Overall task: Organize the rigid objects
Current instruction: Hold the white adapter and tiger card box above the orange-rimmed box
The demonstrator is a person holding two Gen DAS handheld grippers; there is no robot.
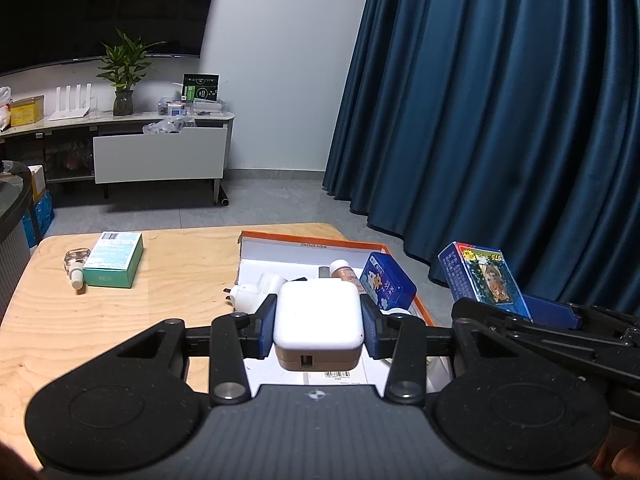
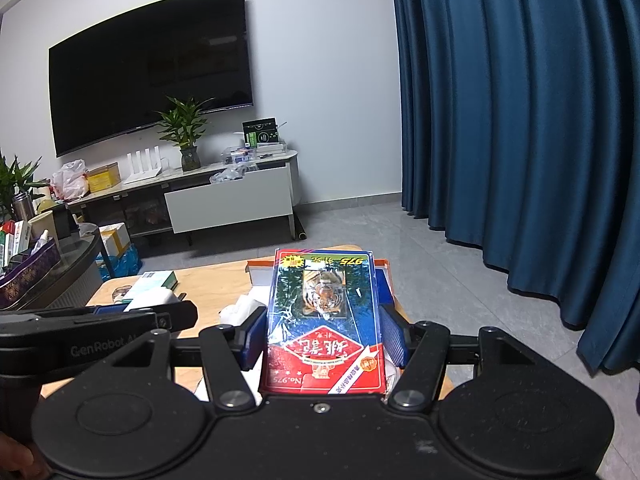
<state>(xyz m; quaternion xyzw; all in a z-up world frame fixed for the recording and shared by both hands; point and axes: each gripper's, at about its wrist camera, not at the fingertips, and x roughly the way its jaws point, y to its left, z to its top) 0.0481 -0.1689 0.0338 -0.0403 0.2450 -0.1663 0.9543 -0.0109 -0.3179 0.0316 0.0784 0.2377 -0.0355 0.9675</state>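
My left gripper (image 1: 319, 320) is shut on a white square USB charger (image 1: 319, 314) and holds it above the near end of an orange-rimmed white box (image 1: 312, 241) on the wooden table (image 1: 120, 320). The box holds a white plug adapter (image 1: 256, 290), a small bottle (image 1: 345, 271) and a blue tin (image 1: 386, 286). My right gripper (image 2: 323, 330) is shut on a blue and red card box with a tiger picture (image 2: 325, 316), held above the same orange box (image 2: 260, 268). That card box also shows at the right of the left wrist view (image 1: 486, 276).
A teal box (image 1: 114, 266) and a small clear bottle (image 1: 76, 264) lie at the table's far left. Blue curtains (image 1: 500, 120) hang at the right. A TV stand (image 2: 224, 200) with clutter stands by the far wall. A dark round table (image 2: 52, 276) stands at the left.
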